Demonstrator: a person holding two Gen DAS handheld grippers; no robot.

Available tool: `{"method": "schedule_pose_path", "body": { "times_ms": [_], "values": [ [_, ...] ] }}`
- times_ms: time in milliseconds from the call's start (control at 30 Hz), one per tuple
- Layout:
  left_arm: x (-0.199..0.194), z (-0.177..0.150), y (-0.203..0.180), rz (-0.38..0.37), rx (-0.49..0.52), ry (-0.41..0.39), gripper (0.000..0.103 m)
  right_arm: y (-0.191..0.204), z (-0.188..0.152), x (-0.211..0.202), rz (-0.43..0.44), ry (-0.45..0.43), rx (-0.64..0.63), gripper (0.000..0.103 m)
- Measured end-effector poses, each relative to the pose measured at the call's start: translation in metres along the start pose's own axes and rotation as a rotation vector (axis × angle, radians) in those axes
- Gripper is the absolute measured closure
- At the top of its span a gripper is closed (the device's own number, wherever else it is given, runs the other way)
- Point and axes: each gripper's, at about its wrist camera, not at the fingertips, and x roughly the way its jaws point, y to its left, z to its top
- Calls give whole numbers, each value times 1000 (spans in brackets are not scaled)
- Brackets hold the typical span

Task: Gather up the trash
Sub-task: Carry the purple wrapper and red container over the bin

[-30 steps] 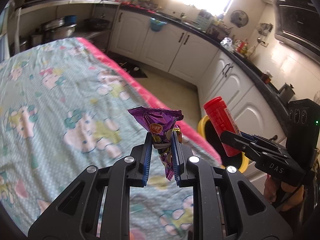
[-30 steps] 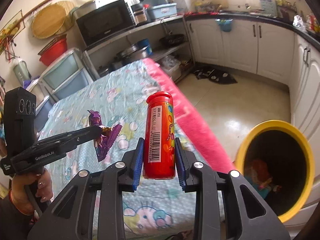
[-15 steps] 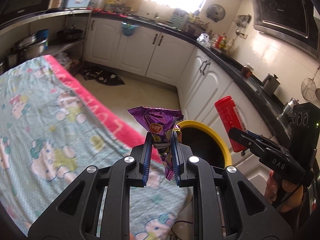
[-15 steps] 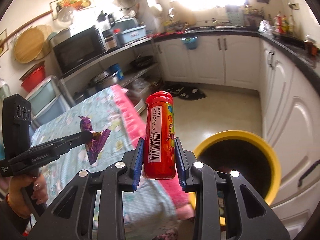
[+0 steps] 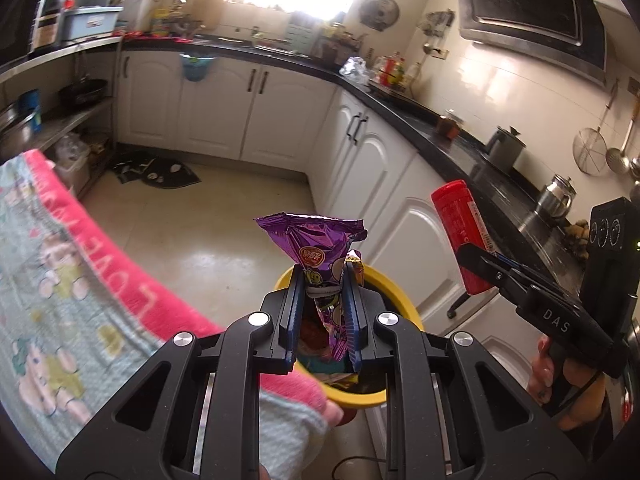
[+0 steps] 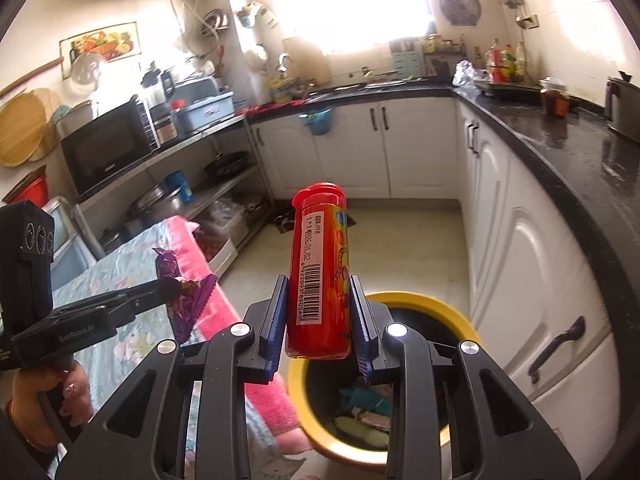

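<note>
The left gripper [image 5: 322, 312] is clamped on one crinkled purple foil snack wrapper [image 5: 316, 248]. The right gripper [image 6: 319, 320] is clamped on one red plastic candy tube [image 6: 319, 268], long axis upright. One round yellow-rimmed trash bin [image 6: 424, 302] lies directly below both; neither hand is clearly nearer.

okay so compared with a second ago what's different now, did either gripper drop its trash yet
No drop yet. Both grippers swung off the patterned tablecloth toward the yellow bin, which now sits right below them with trash visible inside. Unchanged: the left gripper is still shut on the purple wrapper, and the right gripper still clamps the upright red tube.
</note>
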Motion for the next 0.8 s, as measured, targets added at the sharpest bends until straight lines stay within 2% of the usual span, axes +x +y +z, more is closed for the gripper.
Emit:
{"method": "schedule_pose_path", "body": {
  "times_ms": [333,800],
  "values": [
    [31,12,-32,-63,73,15,90,-28,0,-11,-73,-34,50,75],
    [76,8,-55,-124,108,64,90,-50,-17,-6,-140,7,95,75]
  ]
}}
